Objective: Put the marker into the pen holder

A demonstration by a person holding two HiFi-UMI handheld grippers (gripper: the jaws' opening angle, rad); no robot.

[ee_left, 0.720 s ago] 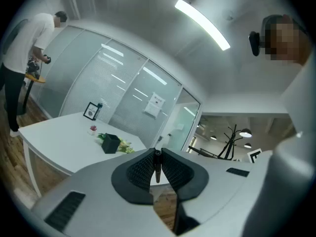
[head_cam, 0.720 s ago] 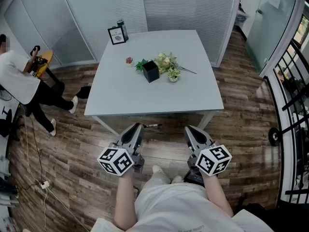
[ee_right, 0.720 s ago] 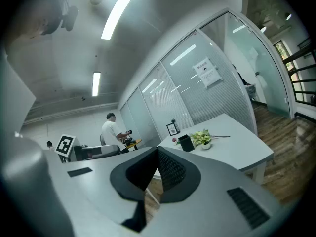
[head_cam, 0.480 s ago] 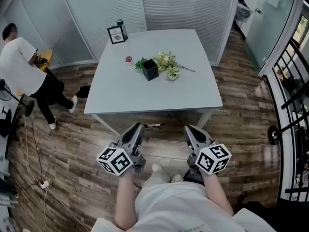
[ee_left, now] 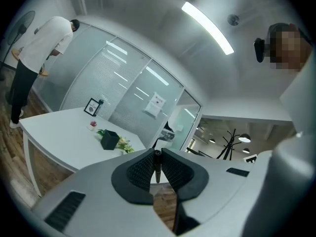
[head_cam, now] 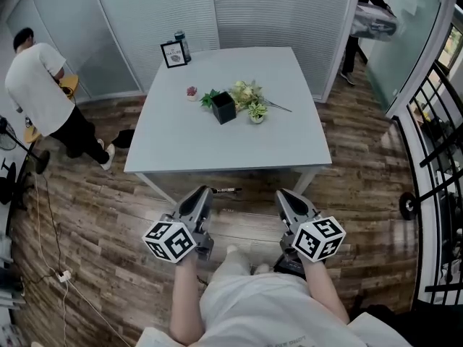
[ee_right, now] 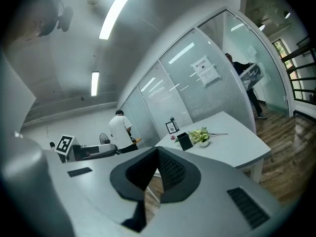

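Note:
A black square pen holder [head_cam: 223, 108] stands near the middle of the white table [head_cam: 217, 147], next to a small flower arrangement [head_cam: 249, 96]. Both grippers hang in front of the table's near edge, above the wooden floor. My left gripper [head_cam: 205, 192] is shut on a thin black marker [head_cam: 226, 190], which sticks out to the right of its tips. In the left gripper view the marker [ee_left: 157, 168] stands pinched between the ribbed pads, with the pen holder [ee_left: 109, 140] far off on the table. My right gripper [head_cam: 283, 195] is shut with nothing in it; the pen holder [ee_right: 184, 141] lies far ahead of it.
A framed card [head_cam: 174, 52] and a dark bottle [head_cam: 182, 43] stand at the table's far left corner, with a small red object [head_cam: 192, 91] left of the holder. A person in a white shirt [head_cam: 40, 78] stands at left; another person [head_cam: 369, 9] is behind the glass at back right.
The person at left has stood up and turned. A second person has come into sight at back right. Both grippers hold nearly the same places, the marker still gripped.

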